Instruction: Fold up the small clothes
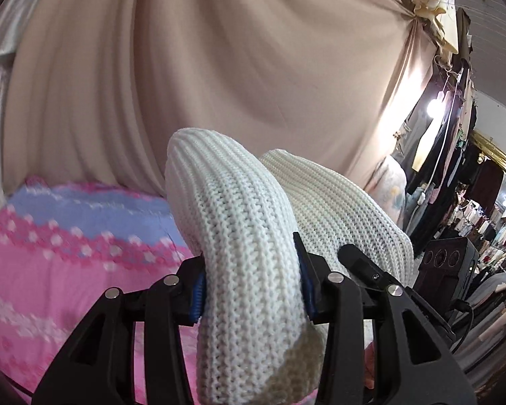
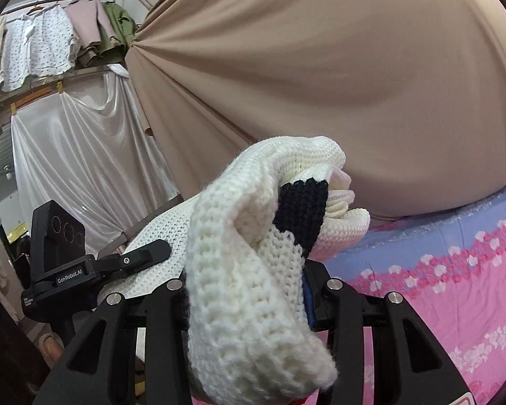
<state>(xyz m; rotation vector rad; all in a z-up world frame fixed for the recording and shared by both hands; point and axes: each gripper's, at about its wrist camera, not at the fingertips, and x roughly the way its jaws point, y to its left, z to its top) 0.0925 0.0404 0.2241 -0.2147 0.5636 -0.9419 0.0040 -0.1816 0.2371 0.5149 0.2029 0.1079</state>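
A white ribbed knit garment (image 1: pixel 239 222) is held up in the air above the pink and blue flowered bedspread (image 1: pixel 60 246). My left gripper (image 1: pixel 251 290) is shut on a thick bunched fold of it, blue pads pressing both sides. In the right wrist view the same white knit (image 2: pixel 239 270), with a black patch (image 2: pixel 302 212), is bunched between my right gripper (image 2: pixel 249 303), which is shut on it. The other gripper (image 2: pixel 135 256) shows at the left, lying against the knit stretched between the two. The garment's lower part is hidden.
A beige draped curtain (image 1: pixel 219 67) hangs close behind the bed. A white sheet (image 2: pixel 84 155) and hanging shirts (image 2: pixel 37 47) are at the left of the right wrist view. Racks of dark clothes (image 1: pixel 462 168) and a lamp (image 1: pixel 433 106) fill the right of the left wrist view.
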